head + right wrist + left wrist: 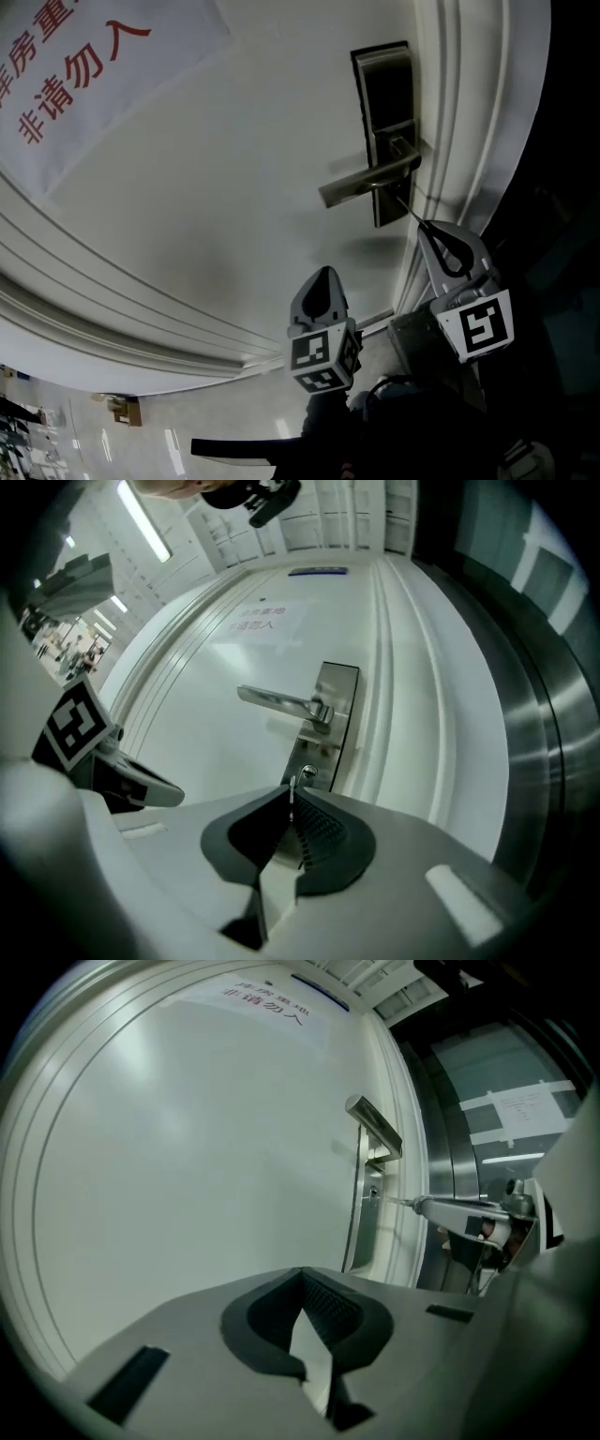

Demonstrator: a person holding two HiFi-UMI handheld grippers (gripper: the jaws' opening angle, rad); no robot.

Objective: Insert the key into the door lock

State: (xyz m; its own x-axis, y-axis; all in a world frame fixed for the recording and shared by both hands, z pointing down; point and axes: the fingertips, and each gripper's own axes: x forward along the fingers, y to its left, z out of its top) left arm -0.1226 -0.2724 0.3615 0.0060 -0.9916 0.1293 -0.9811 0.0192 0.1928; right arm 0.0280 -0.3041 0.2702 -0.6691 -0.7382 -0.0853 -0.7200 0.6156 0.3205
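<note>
Fingers on the right gripper are clamped on the key, blade pointing straight ahead. The lock sits mid-frame, just up and right of the tip. Left gripper is closed on nothing and farther off.

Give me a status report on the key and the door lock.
Right tongs shut on key, tip at keyhole, not visibly in. Left tongs shut, empty, off the door. Nothing in the way.
</note>
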